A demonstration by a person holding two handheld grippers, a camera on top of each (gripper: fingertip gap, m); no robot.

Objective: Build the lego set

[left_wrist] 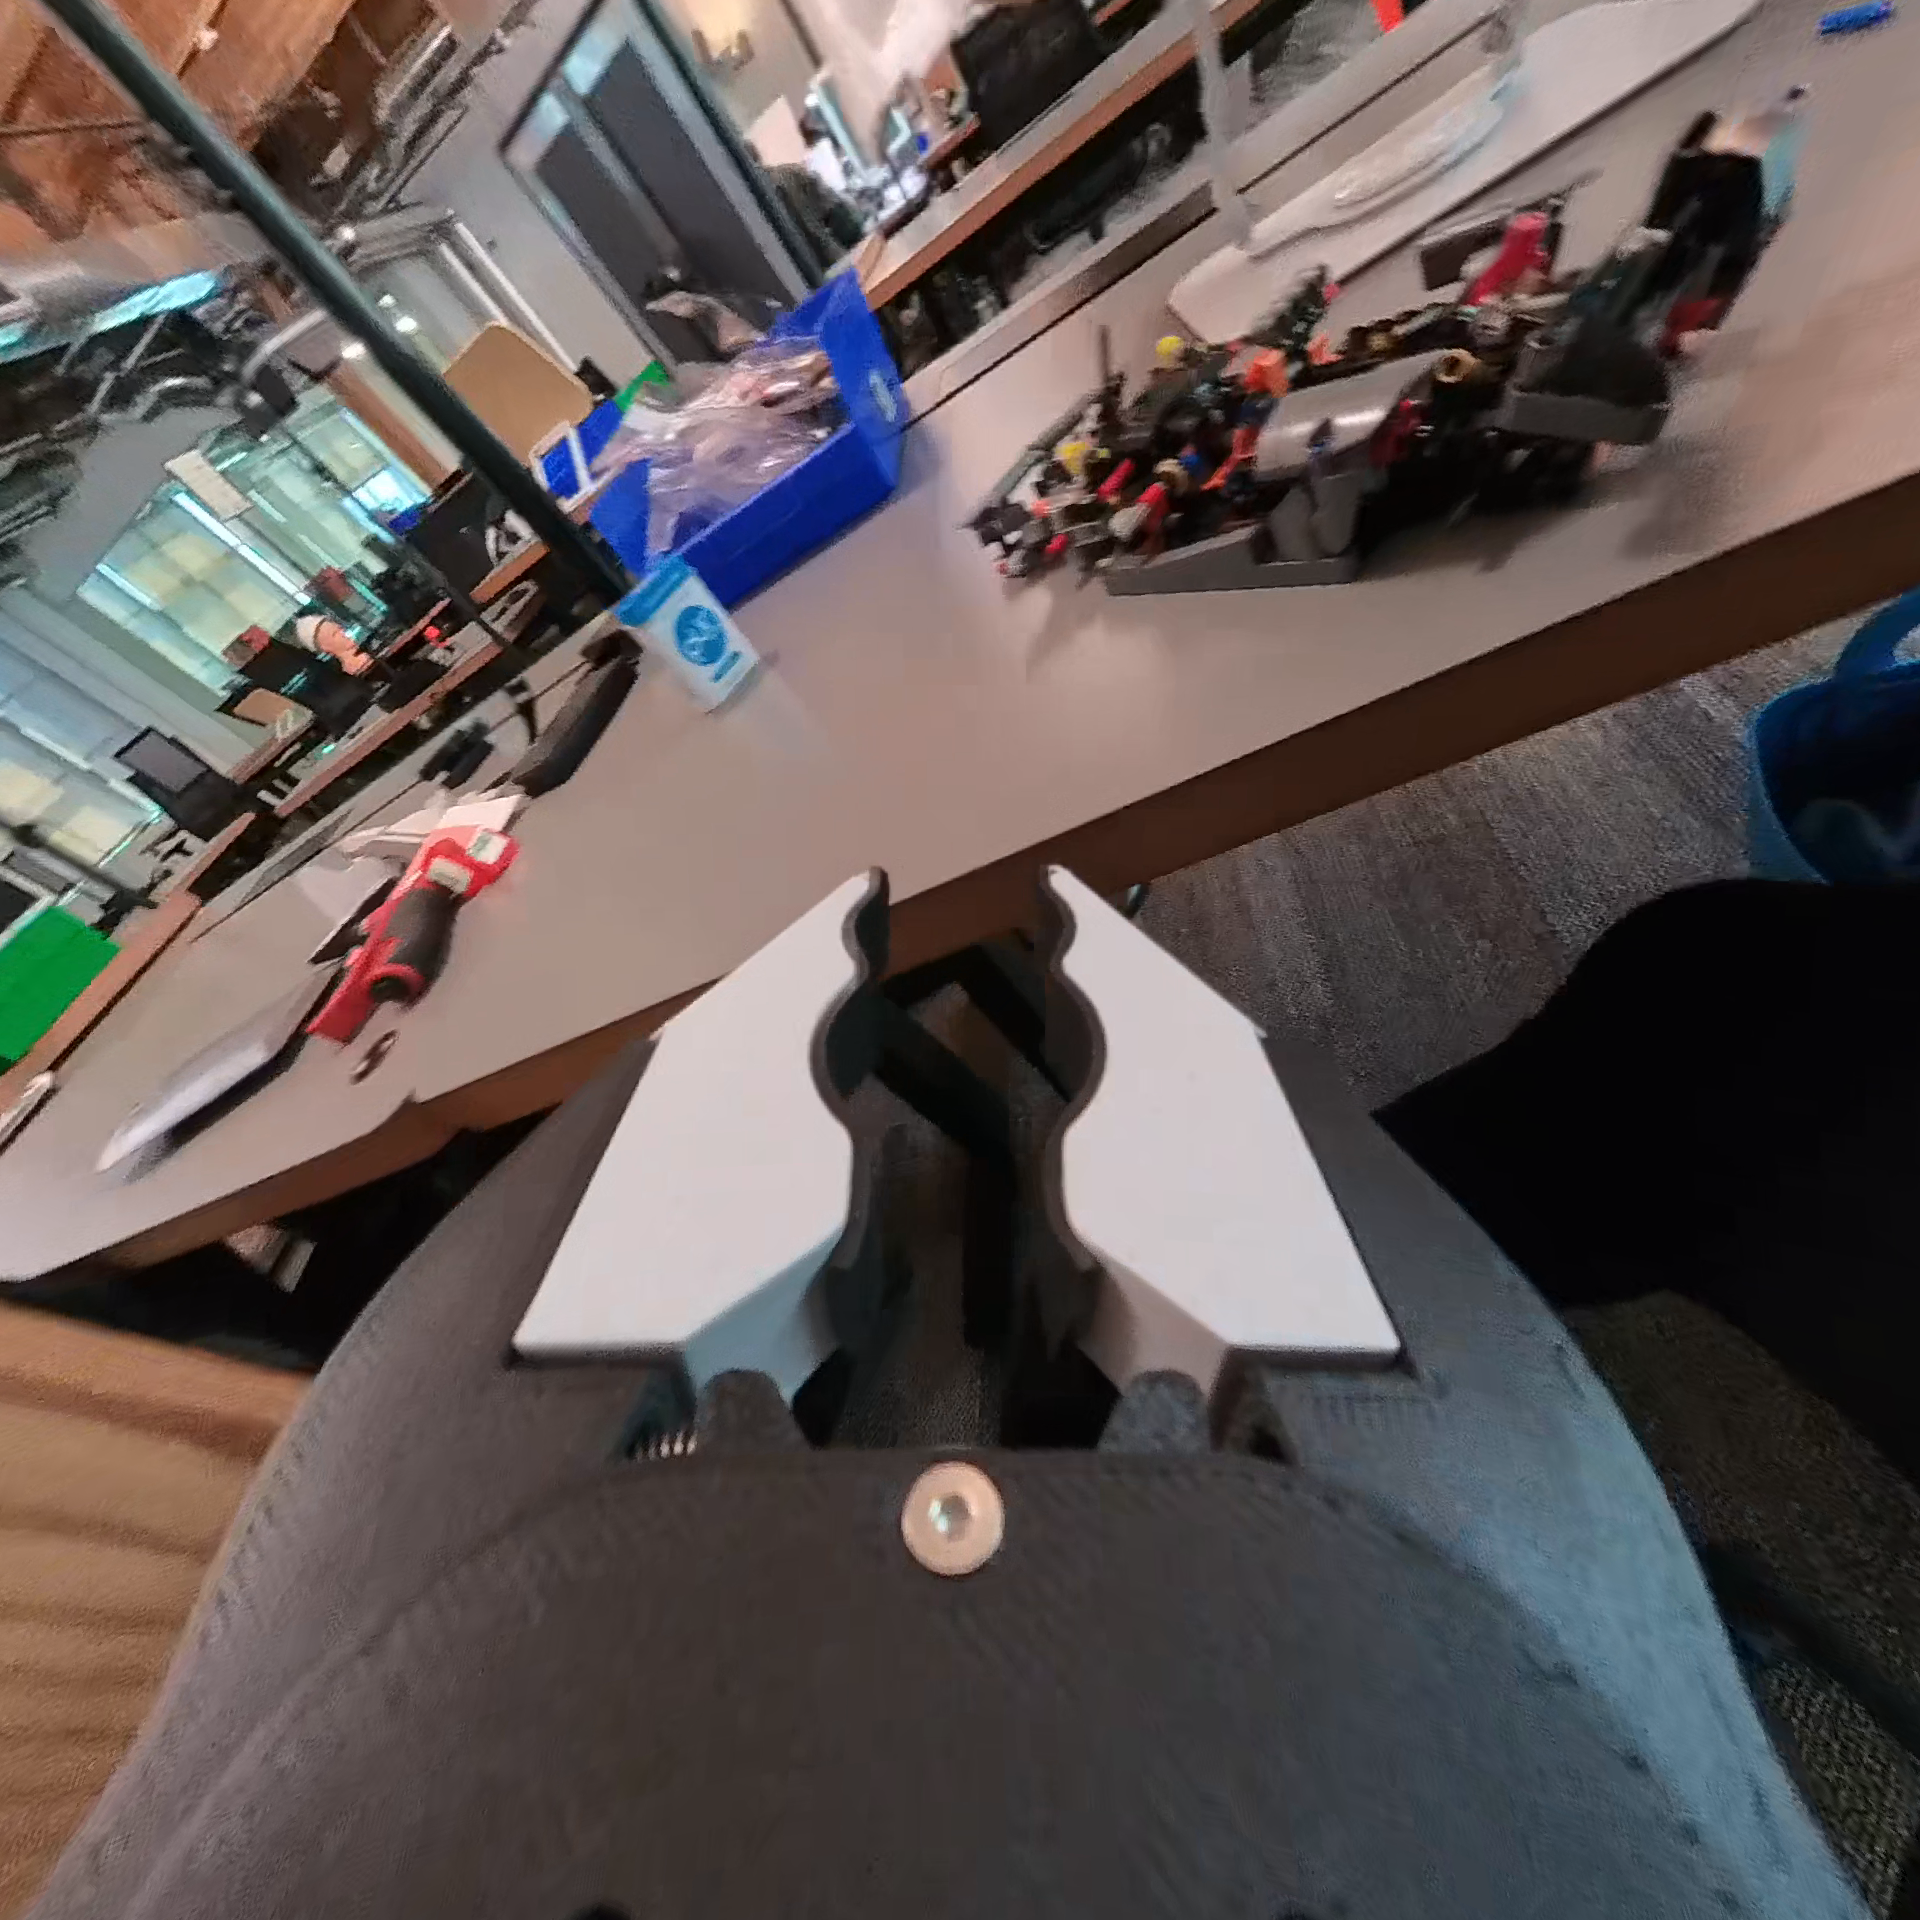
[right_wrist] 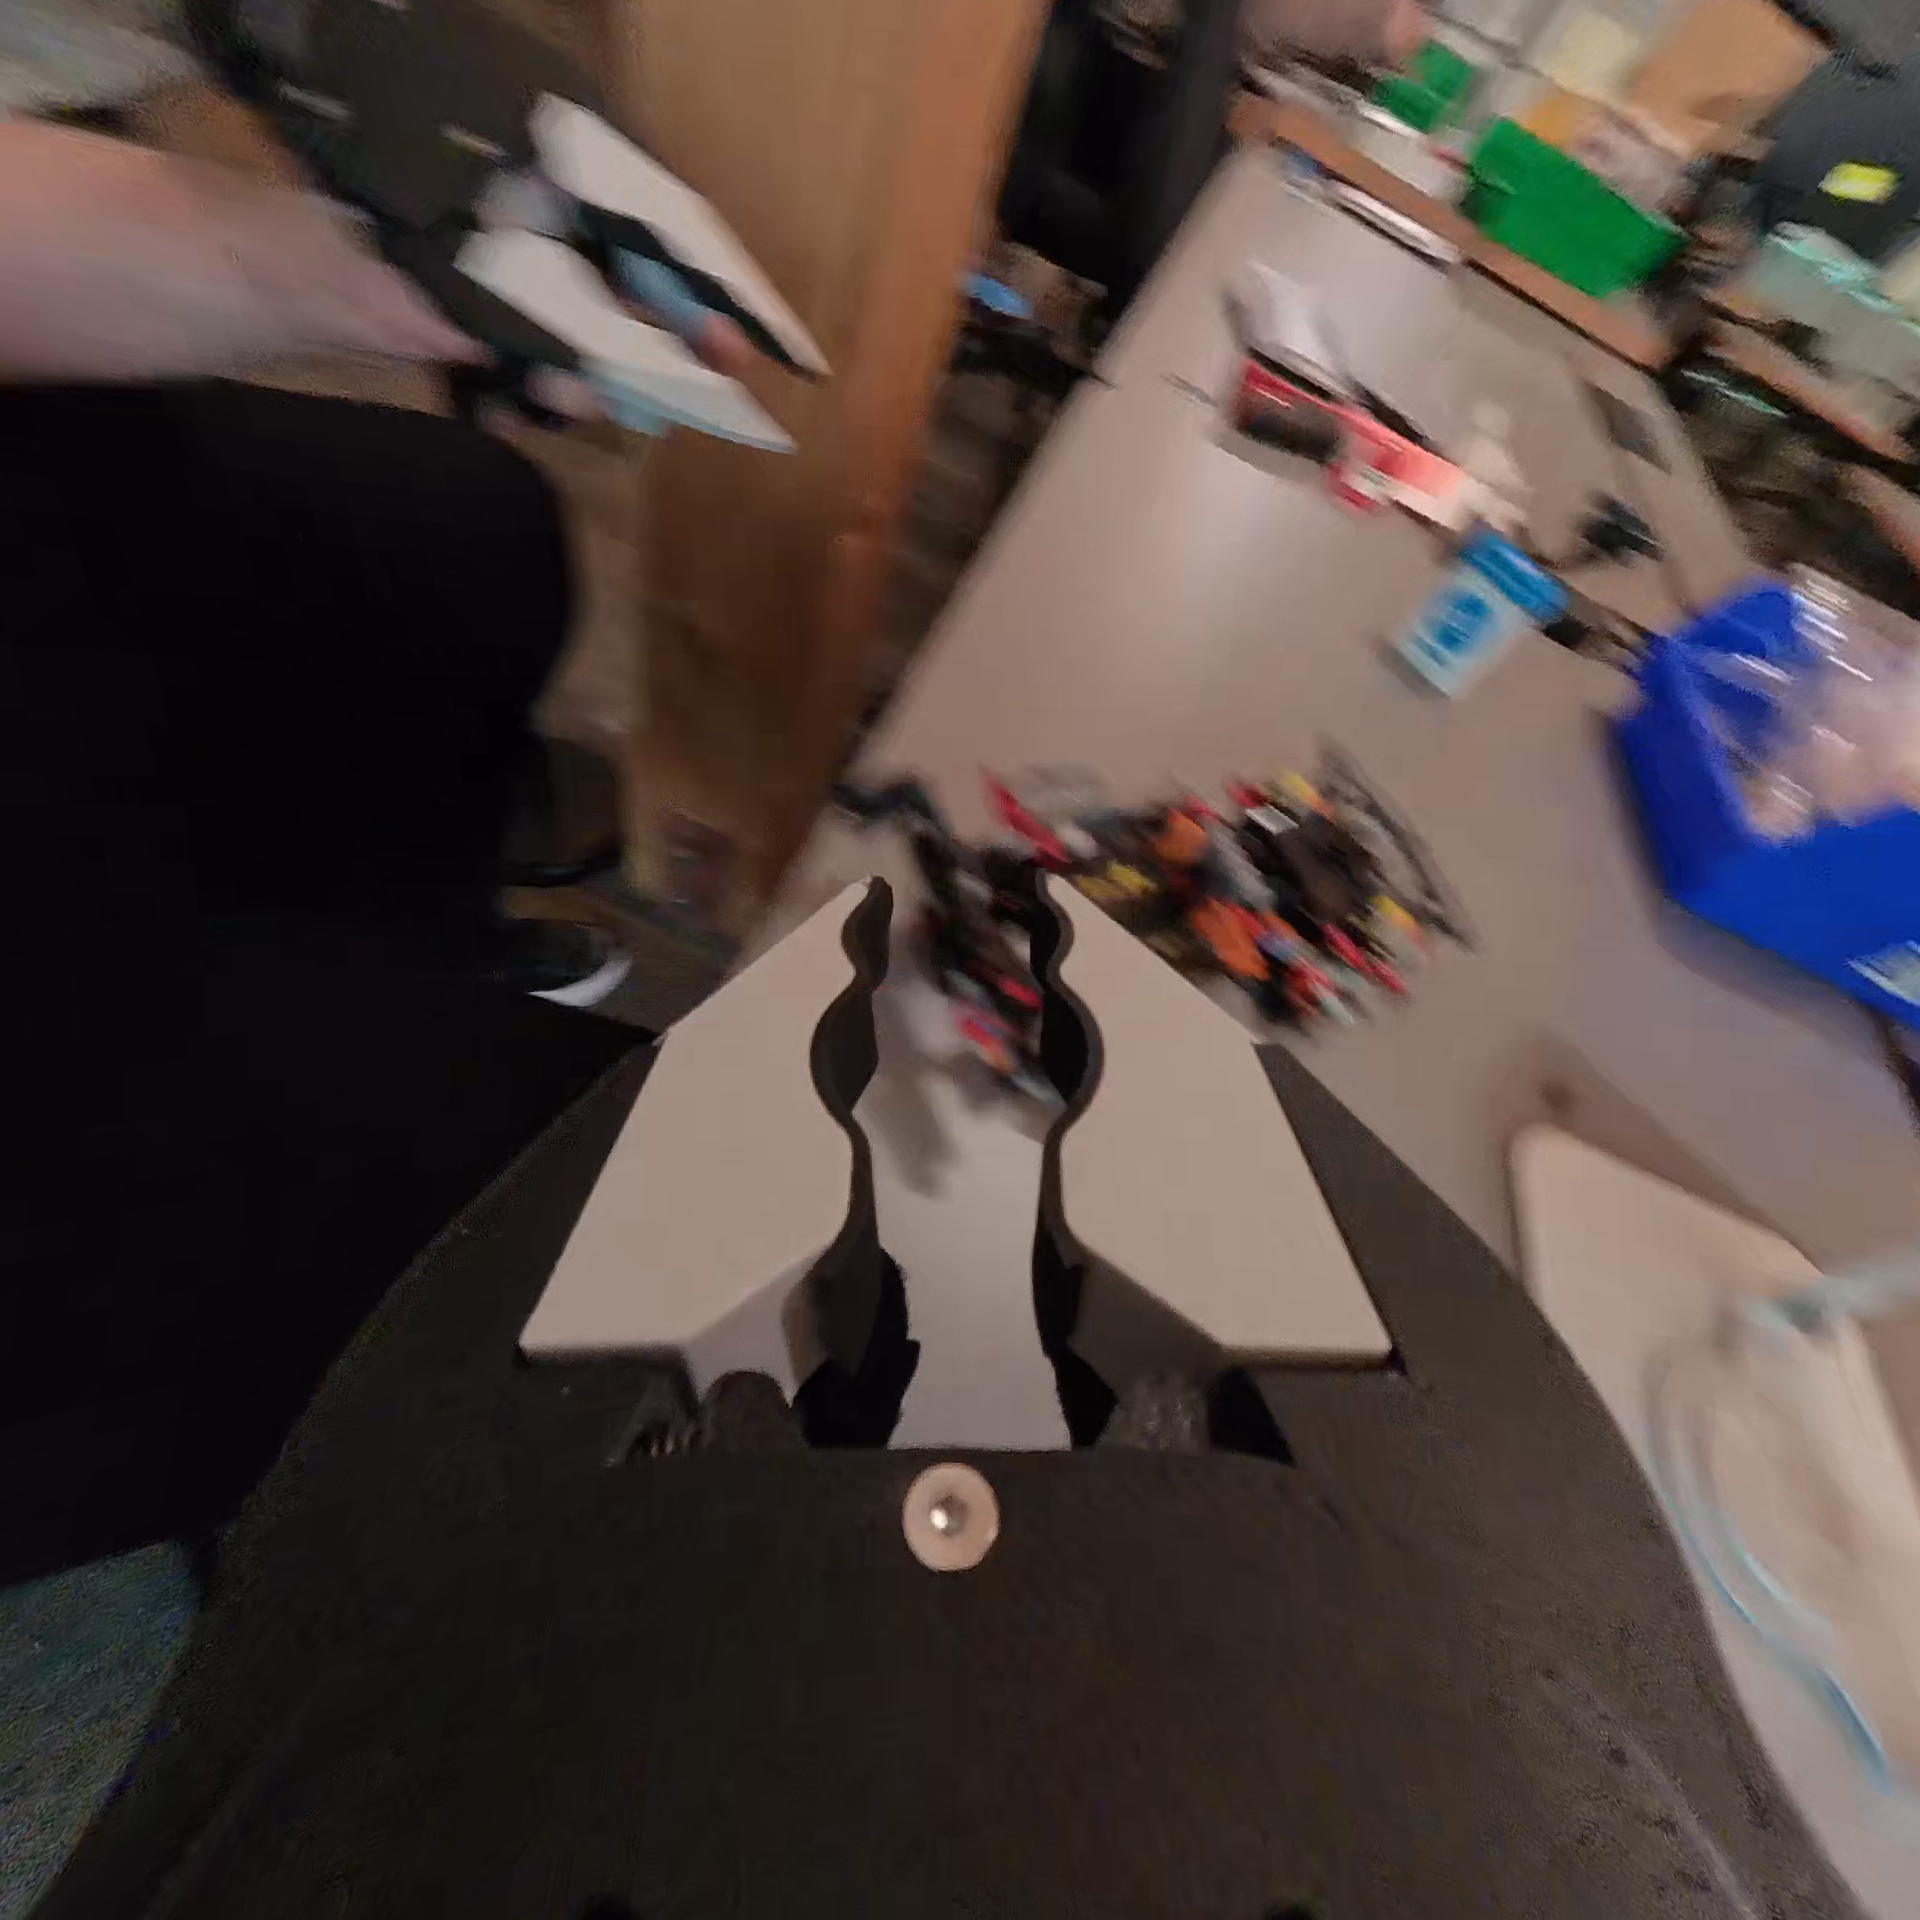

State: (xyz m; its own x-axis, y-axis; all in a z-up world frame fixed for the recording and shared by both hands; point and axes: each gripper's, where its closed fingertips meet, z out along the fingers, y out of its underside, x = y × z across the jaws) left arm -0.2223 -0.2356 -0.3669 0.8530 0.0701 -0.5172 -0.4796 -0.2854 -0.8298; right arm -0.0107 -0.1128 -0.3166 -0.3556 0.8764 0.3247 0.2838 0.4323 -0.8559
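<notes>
Grey wavy-edged left tongs point(left_wrist: 961, 904), right tongs point(right_wrist: 956, 904) agape, empty (spiky lego set point(left_wrist: 1309, 447) apart).

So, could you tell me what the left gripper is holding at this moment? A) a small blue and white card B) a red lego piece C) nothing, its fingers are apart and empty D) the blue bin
C: in the left wrist view the left gripper has a clear gap between its fingers, with only the table edge and floor visible through it, short of the lego set.
</notes>
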